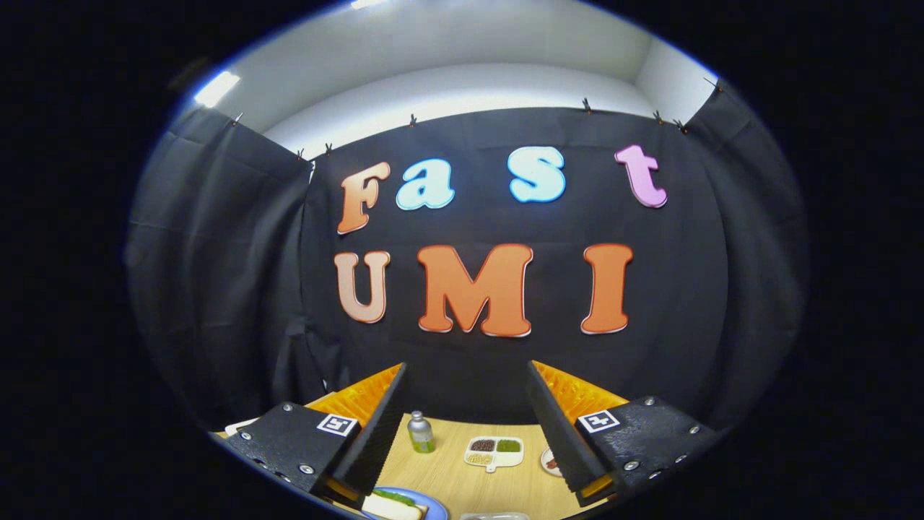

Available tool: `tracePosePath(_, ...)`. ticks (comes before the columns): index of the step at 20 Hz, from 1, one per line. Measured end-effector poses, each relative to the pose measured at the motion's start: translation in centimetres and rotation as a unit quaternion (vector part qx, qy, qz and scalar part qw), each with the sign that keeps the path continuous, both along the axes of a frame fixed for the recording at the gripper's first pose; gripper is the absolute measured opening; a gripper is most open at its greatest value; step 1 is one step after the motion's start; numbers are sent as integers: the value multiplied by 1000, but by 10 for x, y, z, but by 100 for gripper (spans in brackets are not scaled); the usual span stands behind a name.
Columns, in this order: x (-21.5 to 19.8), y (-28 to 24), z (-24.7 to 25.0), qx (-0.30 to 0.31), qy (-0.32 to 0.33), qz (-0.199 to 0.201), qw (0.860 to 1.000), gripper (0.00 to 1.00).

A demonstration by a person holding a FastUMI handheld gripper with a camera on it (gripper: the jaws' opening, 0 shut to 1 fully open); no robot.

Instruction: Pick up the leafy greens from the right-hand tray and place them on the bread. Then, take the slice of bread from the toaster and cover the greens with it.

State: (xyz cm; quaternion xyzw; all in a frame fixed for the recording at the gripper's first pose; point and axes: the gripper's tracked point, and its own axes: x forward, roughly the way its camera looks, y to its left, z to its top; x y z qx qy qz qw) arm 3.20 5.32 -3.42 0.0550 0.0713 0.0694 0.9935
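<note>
My gripper point(465, 365) is held high and level over the wooden table point(462, 480), open, with nothing between its two black fingers point(375, 433). Beside the base of the left finger lies a blue plate point(432, 508) carrying a pale slice of bread point(390, 508). A strip of leafy green point(395, 495) rests on top of the bread. The plate is largely cut off, so how the greens lie cannot be told.
Beyond the fingers stand a small grey bottle point(420, 432) with a green label and a white divided dish point(494, 452) of brown, green and tan fillings. A small plate with something red point(550, 462) peeks from behind the right finger. A pale tray rim point(494, 516) shows nearest me.
</note>
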Motion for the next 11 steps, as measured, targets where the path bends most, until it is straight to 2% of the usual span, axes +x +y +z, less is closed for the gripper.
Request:
tracePosePath(3, 2, -13, 36, -12, -39, -17, 999, 95)
tracePosePath(11, -3, -29, 78, -32, -89, -45, 994, 95)
